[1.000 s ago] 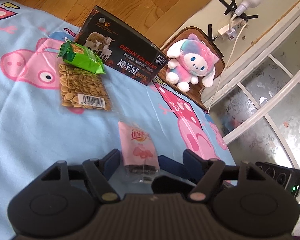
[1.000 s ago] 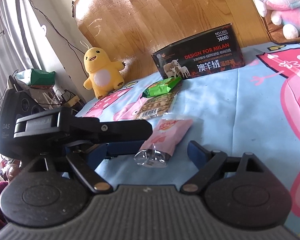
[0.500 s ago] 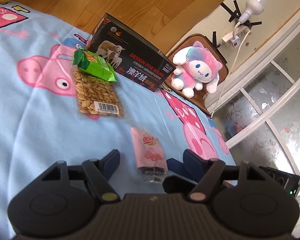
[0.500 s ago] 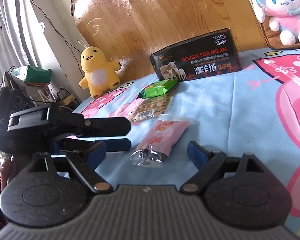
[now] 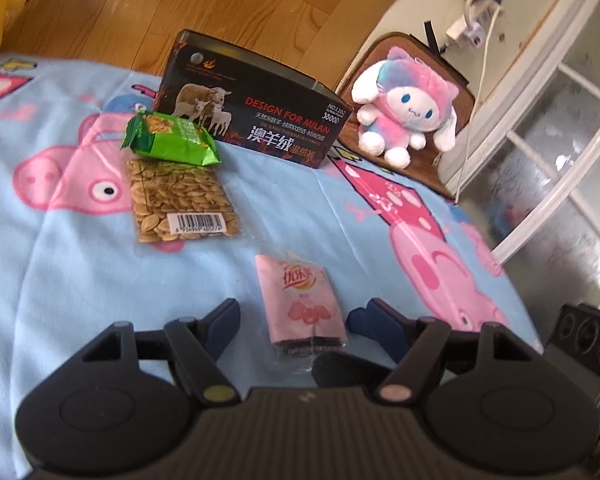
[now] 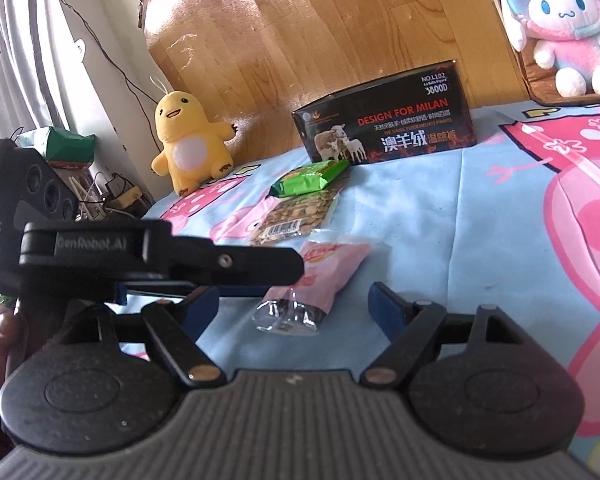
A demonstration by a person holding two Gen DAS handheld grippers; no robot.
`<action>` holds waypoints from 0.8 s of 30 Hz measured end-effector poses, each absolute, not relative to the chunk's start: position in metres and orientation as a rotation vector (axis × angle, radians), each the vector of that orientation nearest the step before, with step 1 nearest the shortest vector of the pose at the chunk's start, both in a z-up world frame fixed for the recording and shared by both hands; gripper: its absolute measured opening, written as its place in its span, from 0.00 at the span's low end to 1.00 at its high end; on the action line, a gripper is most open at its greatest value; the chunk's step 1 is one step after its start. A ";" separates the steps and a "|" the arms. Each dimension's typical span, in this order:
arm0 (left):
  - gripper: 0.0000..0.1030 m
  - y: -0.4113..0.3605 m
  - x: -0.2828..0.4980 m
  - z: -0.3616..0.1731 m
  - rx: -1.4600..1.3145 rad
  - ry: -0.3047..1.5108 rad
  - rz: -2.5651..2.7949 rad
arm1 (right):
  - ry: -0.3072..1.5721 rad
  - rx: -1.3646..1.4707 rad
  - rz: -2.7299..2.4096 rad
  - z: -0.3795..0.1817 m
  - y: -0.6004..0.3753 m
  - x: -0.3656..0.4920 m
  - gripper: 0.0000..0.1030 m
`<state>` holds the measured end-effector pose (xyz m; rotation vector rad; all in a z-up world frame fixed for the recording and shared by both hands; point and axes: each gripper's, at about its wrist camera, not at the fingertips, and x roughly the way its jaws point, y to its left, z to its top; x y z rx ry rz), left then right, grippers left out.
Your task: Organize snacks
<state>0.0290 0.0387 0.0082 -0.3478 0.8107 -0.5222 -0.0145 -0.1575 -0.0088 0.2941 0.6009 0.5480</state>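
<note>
Snacks lie in a loose line on the bed (image 5: 52, 280), on a blue sheet printed with pink pigs: a green packet (image 5: 172, 142) rests just in front of a dark box (image 5: 260, 120) and overlaps the far end of a clear seed bag (image 5: 182, 200), and nearer the cameras lies a pink pack (image 5: 302, 304), apart from both. The box stands open-topped at the headboard, so it is probably where the snacks are meant to go. Both tools converge on the pink pack, likely because it is the nearest piece. The left tool (image 5: 300, 318) hangs over it with its blue pads on either side and a clear gap at each flank, so it is open and grips nothing. The right tool (image 6: 296, 304) comes in from the other side, its pads flanking the pack's crinkled clear end (image 6: 288, 316); its jaws have just been closing a little, yet they do not touch the wrapper, so it too is open, with the pack between them. In the right view the left tool's arm (image 6: 160, 258) crosses in front, close to the pack's left edge. Against the picture a second back, the left view has tipped and rolled, so the box and the pink plush (image 5: 404, 116) now sit more level in frame, and more sheet shows beyond the pack. The right view is almost unchanged. The snacks themselves have not shifted.
</note>
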 end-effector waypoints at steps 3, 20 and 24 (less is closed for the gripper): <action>0.69 0.037 0.027 0.009 -0.328 0.807 -0.515 | 0.602 0.288 0.541 -0.009 -0.157 -0.014 0.77; 0.69 0.039 0.027 0.009 -0.343 0.812 -0.513 | 0.602 0.186 0.515 -0.008 -0.145 -0.019 0.58; 0.69 0.039 0.027 0.008 -0.343 0.813 -0.513 | 0.599 0.168 0.513 -0.008 -0.143 -0.021 0.57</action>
